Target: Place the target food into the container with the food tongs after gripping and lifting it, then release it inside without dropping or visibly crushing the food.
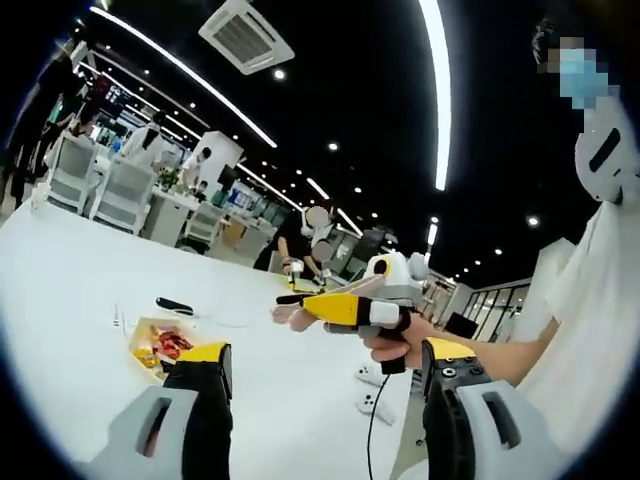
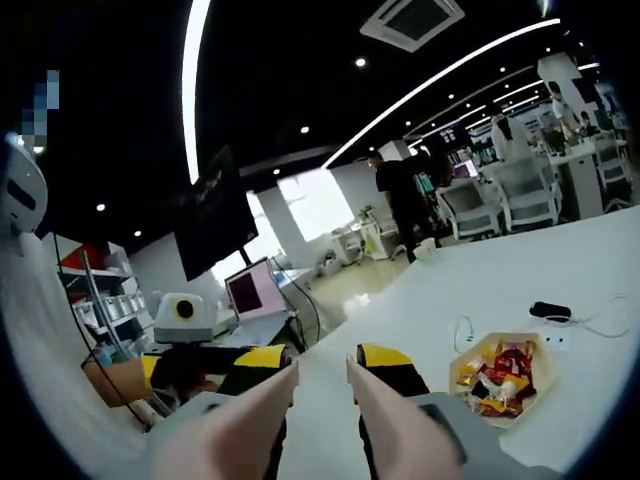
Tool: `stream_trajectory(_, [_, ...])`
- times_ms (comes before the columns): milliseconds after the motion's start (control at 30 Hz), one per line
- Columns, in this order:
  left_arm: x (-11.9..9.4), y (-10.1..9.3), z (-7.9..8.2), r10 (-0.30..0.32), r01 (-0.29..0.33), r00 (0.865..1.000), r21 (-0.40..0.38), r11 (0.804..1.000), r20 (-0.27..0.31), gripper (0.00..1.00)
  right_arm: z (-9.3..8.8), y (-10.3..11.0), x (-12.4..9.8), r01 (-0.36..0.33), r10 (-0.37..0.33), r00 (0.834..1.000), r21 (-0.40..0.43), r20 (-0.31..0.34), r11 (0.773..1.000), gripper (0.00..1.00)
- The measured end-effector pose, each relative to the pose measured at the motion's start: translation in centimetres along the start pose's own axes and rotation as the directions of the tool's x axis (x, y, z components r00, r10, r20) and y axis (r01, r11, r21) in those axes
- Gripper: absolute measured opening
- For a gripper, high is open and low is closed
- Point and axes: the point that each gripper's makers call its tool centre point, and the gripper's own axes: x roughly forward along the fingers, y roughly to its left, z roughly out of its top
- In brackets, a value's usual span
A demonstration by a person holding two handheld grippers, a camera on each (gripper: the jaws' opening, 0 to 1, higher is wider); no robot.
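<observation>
- Tongs (image 2: 255,415) clamped between the jaws of the right gripper (image 2: 322,358); two pale arms parted with a clear gap, nothing between them; well apart from the tray (image 2: 462,372) and off to its left in the right gripper view.
- Target food: wrapped snacks (image 2: 508,368), red and yellow, heaped in the tray on the white table (image 2: 600,260); cannot tell which piece is meant, nor which vessel serves as the container.
- Step in hand, as judged: bringing the tongs over the tray; nothing gripped yet.
- Swing the tips toward the tray and come down from above it, keeping the arms spread; pick a snack on top of the heap near the tray's rim, so neighbours stay put.
- Straddle one packet across its narrow side; close slowly, only until it stops slipping; crinkly wrappers likely slide, and a hard squeeze likely crushes.
- Lift straight up from the tray before travelling sideways.
- Left gripper (image 1: 330,350) wide open and empty, tray just beyond its left jaw; hold it clear of the tray, or steady the rim if the tray skids.
- Mind the black object (image 2: 550,310) and thin cable just beyond the tray.
</observation>
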Motion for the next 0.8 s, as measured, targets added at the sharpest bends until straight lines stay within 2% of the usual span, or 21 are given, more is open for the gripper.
stream_trajectory(133, [0.1,-0.2,-0.1,-0.014,0.015,1.000,0.030,0.999,-0.018,0.76,0.2,1.3,-0.3,-0.054,0.054,0.998,0.027,0.022,0.998,0.27])
stream_trajectory(300, [0.2,-0.4,0.3,-0.049,0.049,0.999,0.005,0.999,-0.004,0.72,-0.2,2.5,-0.6,-0.123,0.121,0.992,0.071,0.028,0.990,0.27])
stream_trajectory(433, [0.3,-0.6,0.3,-0.071,0.071,0.997,0.012,0.997,-0.004,0.68,0.8,3.1,-1.0,-0.186,0.172,0.980,0.154,0.100,0.970,0.27])
stream_trajectory(533, [0.5,-0.8,0.3,-0.091,0.091,0.996,-0.020,0.996,-0.002,0.67,1.6,3.7,-1.5,-0.231,0.209,0.968,0.176,0.139,0.957,0.27])
stream_trajectory(733, [0.8,-1.8,1.4,-0.148,0.151,0.988,-0.069,0.986,0.051,0.65,1.7,5.7,-1.5,-0.310,0.284,0.947,0.194,0.151,0.931,0.27])
stream_trajectory(800, [0.9,-2.1,2.1,-0.169,0.179,0.981,-0.105,0.978,0.095,0.65,1.8,6.4,-1.5,-0.343,0.312,0.935,0.212,0.168,0.915,0.27])
